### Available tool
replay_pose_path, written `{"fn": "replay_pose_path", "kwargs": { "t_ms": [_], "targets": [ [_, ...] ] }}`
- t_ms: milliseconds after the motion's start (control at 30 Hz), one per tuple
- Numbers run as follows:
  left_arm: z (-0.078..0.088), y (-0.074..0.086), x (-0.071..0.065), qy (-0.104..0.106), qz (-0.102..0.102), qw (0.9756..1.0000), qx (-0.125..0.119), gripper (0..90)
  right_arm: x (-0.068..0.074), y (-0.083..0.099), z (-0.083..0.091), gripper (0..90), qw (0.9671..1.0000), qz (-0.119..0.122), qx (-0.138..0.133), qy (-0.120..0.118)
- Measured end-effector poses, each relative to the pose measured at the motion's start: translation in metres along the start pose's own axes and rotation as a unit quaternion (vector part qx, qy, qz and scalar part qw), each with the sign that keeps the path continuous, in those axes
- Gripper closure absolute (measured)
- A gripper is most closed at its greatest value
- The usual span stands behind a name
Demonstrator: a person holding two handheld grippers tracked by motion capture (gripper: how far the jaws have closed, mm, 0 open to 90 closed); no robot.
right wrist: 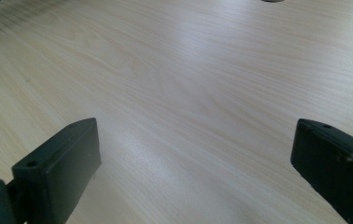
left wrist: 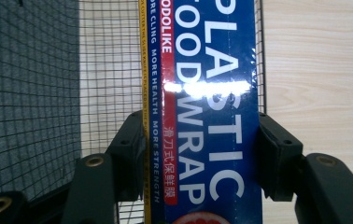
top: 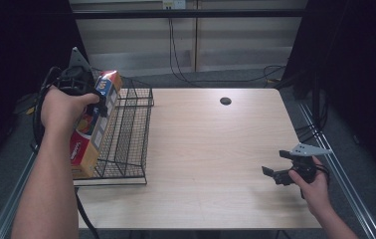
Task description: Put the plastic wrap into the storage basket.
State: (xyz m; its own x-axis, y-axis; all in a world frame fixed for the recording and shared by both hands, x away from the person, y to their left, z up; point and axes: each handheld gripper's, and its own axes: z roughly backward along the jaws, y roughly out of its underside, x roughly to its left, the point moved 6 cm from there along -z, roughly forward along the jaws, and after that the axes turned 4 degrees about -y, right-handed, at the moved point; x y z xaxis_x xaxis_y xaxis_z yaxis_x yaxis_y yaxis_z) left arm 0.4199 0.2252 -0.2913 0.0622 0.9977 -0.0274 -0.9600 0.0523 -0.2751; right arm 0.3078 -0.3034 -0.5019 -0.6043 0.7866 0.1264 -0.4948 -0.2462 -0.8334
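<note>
A long box of plastic food wrap [top: 92,130], blue, red and orange, lies slanted along the left side of a black wire basket [top: 131,129]. My left gripper [top: 102,102] is shut on the box near its far, upper end. In the left gripper view both pads press the sides of the blue box [left wrist: 207,70], with my left gripper [left wrist: 202,154] across it and the basket's mesh [left wrist: 48,93] behind. My right gripper [top: 268,173] is low over the table's right front part, open. Between the wide-apart jaws of the right gripper [right wrist: 193,158] there is only bare wood.
The light wooden table [top: 211,149] has a dark round cable hole [top: 225,101] near its far edge. The basket stands at the table's left edge. Metal rails run along both sides of the table, and cables lie on the floor behind.
</note>
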Motion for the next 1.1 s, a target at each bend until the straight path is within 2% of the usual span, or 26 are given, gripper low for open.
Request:
{"fn": "replay_pose_path", "kwargs": {
  "t_ms": [100,200,367,400,600,700,733,833,967,1100],
  "targets": [
    [0.000,0.000,0.005,-0.004,-0.003,1.0000,0.001,44.4,0.000,-0.001,0.001,1.0,1.0000,-0.001,-0.001,0.001],
    [-0.001,0.000,0.008,-0.004,0.005,1.0000,-0.001,44.3,0.000,0.000,0.000,1.0,1.0000,0.000,0.000,0.001],
    [-0.004,-0.001,0.014,-0.012,0.004,0.9999,0.001,44.3,0.000,0.000,0.001,1.0,1.0000,-0.001,0.000,0.002],
    [-0.005,-0.001,0.014,-0.010,0.013,0.9999,0.000,44.3,0.001,-0.001,0.001,1.0,1.0000,-0.001,-0.003,0.000],
    [-0.011,-0.001,0.019,-0.016,0.018,0.9997,0.001,44.3,0.001,0.000,0.001,1.0,1.0000,-0.002,0.000,0.001],
    [-0.011,-0.002,0.023,-0.028,0.013,0.9995,-0.003,44.3,0.001,-0.001,0.000,1.0,1.0000,-0.001,-0.001,-0.001],
    [-0.012,-0.002,0.022,-0.024,0.024,0.9994,-0.003,44.3,0.002,0.000,0.000,1.0,1.0000,-0.002,0.000,-0.001],
    [-0.014,-0.002,0.025,-0.032,0.021,0.9993,-0.002,44.2,0.003,0.000,0.000,1.0,1.0000,0.001,0.002,-0.003],
    [-0.017,-0.003,0.029,-0.041,0.031,0.9987,-0.005,44.2,0.003,0.000,-0.001,1.0,1.0000,0.001,0.002,-0.004],
    [-0.022,-0.003,0.032,-0.041,0.047,0.9980,-0.005,44.2,0.003,0.001,-0.002,1.0,1.0000,0.003,0.004,-0.004]
  ]
}}
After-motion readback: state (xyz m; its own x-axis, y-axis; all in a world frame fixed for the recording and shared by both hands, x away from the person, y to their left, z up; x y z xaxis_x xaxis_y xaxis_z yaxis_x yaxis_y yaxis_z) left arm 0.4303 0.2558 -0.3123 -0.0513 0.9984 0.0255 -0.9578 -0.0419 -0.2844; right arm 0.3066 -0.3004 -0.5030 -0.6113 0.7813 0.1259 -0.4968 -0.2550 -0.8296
